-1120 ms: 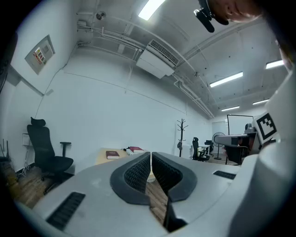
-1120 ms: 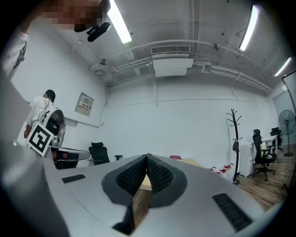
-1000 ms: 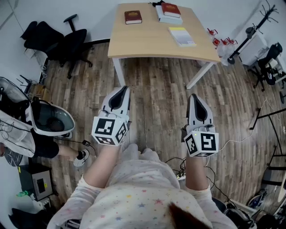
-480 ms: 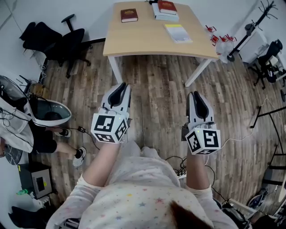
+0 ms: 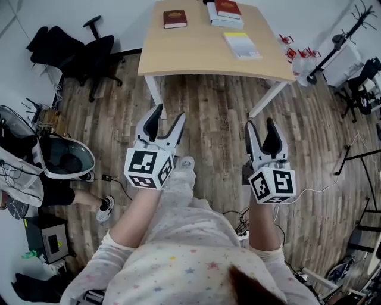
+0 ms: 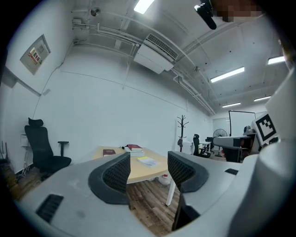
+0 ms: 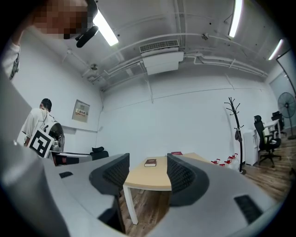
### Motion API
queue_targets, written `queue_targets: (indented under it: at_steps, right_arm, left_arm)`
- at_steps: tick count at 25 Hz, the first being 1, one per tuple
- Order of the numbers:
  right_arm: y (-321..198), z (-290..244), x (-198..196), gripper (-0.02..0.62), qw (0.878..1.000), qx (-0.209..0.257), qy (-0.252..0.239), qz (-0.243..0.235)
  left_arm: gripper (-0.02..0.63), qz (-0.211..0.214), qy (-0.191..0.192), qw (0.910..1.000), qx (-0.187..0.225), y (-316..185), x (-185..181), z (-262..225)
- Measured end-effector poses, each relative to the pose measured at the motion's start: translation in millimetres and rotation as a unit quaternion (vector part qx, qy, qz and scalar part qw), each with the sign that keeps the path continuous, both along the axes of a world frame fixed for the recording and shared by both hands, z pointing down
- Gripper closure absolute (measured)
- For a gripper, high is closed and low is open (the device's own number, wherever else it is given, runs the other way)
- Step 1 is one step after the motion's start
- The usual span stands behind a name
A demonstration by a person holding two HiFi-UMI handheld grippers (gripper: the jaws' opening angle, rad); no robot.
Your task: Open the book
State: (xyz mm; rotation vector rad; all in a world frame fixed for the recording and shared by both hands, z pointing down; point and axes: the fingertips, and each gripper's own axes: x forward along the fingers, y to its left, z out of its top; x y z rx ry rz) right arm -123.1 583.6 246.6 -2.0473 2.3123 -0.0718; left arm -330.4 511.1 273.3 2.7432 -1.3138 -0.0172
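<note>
A dark red closed book (image 5: 175,19) lies at the far left of the wooden table (image 5: 202,53). A red book on a stack (image 5: 227,12) and a yellow-covered book (image 5: 241,45) lie to its right. Both grippers hover over the floor well short of the table, pointing at it. My left gripper (image 5: 168,116) is open, its jaws have just been opening, and nothing is between them. My right gripper (image 5: 260,126) is open and empty too. Between the left jaws (image 6: 148,169) I see the yellow book (image 6: 148,161). The dark red book (image 7: 150,162) shows between the right jaws (image 7: 148,171).
A black office chair (image 5: 83,50) stands left of the table. A coat rack (image 5: 333,44) and small red items (image 5: 294,53) are at its right. A white and grey shell-like device (image 5: 65,156) and cables lie on the wood floor at my left.
Both grippers have gone from shut to open. Both have edged forward toward the table, and one foot now shows between my arms.
</note>
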Motion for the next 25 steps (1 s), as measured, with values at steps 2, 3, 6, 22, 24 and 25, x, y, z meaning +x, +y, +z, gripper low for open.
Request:
queue_targets:
  at_steps: [2, 3, 6, 22, 24, 25]
  right_arm:
    - [-16, 1, 2, 0.353, 1.0, -0.001, 0.003, 0.001]
    - [-26, 2, 4, 0.351, 1.0, -0.001, 0.004, 0.002]
    - [-60, 2, 13, 0.351, 1.0, -0.004, 0.004, 0.005]
    - [-213, -14, 27, 0.342, 0.999, -0.01, 0.013, 0.041]
    - [-224, -14, 32, 0.342, 0.999, -0.012, 0.014, 0.043]
    - [-230, -14, 34, 0.342, 0.999, -0.013, 0.015, 0.043]
  left_arm:
    - [0.374, 0.001, 0.001, 1.0, 0.004, -18, 3, -1]
    - [0.37, 0.001, 0.001, 1.0, 0.007, -28, 5, -1]
    - [0.362, 0.002, 0.006, 0.9999, 0.01, -63, 13, -4]
    - [0.353, 0.013, 0.014, 0.9997, 0.018, -236, 24, -20]
    - [0.353, 0.017, 0.013, 0.9996, 0.019, -247, 30, -20]
    - [0.353, 0.018, 0.013, 0.9996, 0.018, -253, 33, -20]
